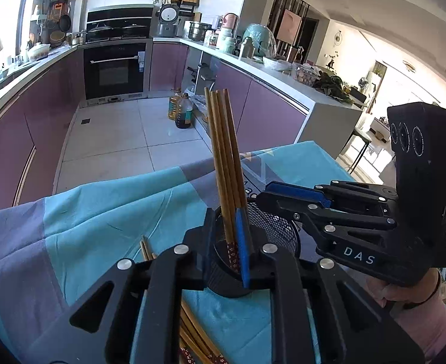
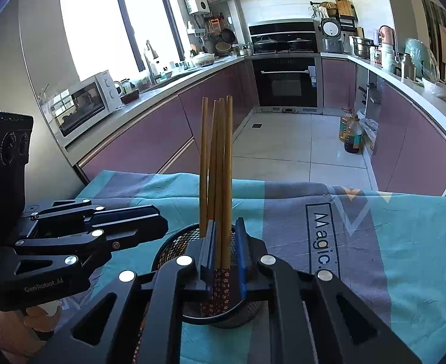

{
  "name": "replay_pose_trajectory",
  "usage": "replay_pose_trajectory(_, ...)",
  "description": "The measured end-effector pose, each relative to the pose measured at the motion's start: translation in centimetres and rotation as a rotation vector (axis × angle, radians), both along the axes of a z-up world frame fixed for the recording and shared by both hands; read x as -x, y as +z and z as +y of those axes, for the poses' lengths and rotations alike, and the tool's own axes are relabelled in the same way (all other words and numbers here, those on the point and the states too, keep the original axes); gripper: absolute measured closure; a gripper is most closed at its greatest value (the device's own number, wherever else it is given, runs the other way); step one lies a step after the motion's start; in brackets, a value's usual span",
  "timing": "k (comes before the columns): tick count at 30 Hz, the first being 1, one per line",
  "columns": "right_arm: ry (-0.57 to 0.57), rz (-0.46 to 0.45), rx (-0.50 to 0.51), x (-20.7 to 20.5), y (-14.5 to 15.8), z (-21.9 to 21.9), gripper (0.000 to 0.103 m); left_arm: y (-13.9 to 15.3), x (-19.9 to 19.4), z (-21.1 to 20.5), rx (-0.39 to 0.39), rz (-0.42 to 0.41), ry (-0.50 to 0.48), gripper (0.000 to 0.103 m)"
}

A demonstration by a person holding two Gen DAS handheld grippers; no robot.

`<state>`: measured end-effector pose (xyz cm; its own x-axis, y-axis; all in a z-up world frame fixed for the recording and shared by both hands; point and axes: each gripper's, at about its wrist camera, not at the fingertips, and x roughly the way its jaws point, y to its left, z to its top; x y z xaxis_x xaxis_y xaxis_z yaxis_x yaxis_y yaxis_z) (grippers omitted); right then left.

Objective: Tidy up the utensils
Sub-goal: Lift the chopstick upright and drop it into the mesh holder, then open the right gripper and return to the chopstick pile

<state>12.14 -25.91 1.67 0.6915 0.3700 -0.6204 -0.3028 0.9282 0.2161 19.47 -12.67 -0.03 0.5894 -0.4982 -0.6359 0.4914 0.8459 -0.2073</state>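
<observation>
Several wooden chopsticks [image 1: 223, 151] [image 2: 219, 166] stand upright in a black mesh holder [image 1: 277, 230] [image 2: 174, 242], patterned ends down. The holder sits on a teal and grey cloth [image 1: 101, 212] [image 2: 404, 242]. My left gripper [image 1: 225, 221] [image 2: 162, 221] reaches over the holder, its blue pads either side of the sticks with a thin gap, so they are not pinched. My right gripper [image 2: 225, 227] [image 1: 263, 195] comes in from the other side, its pads slightly apart around two sticks. More chopsticks [image 1: 192, 333] lie loose on the cloth under the left gripper.
The cloth-covered table ends at a far edge [image 1: 192, 166] above a tiled floor. Oil bottles [image 1: 182, 112] stand on the floor by purple cabinets [image 1: 268, 115]. A hand [image 1: 404, 291] holds the right gripper's handle.
</observation>
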Motion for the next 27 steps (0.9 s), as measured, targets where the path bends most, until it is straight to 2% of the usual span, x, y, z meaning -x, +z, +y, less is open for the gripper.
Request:
replay_pose_trajectory(2, 0.002, -0.021, -0.009, 0.7, 0.4, 0.0, 0.088, 0.4, 0.7, 1.0, 0.022, -0.015, 0.013, 0.087)
replay_pose_trajectory(4, 0.012, -0.045, -0.018, 1.7, 0.9, 0.0, 0.083, 0.8, 2.0, 2.3, 0.035, -0.046, 0.035, 0.078)
replay_pose_trajectory(8, 0.066, -0.09, -0.044, 4.4, 1.9, 0.6, 0.082, 1.3, 4.7, 5.1, 0.055, -0.087, 0.066, 0.075)
replay_pose_trajectory(12, 0.149, -0.087, -0.037, 6.8, 1.4, 2.4, 0.081, 0.3, 6.8, 7.5, 0.023, -0.091, 0.093, 0.073)
replay_pose_trajectory(16, 0.221, -0.023, -0.012, 7.9, -0.9, 5.2, 0.081, -2.5, 8.3, 9.3, -0.012, -0.04, 0.108, 0.073)
replay_pose_trajectory(19, 0.261, 0.06, 0.008, 7.7, -3.7, 7.6, 0.081, -4.6, 8.6, 10.2, -0.029, 0.012, 0.126, 0.073)
replay_pose_trajectory(23, 0.267, 0.154, 0.024, 7.1, -7.2, 9.7, 0.081, -7.1, 8.8, 10.7, -0.04, 0.059, 0.14, 0.073)
replay_pose_trajectory(27, 0.259, 0.2, 0.032, 6.8, -9.0, 10.6, 0.081, -8.6, 8.9, 11.0, -0.049, 0.092, 0.144, 0.073)
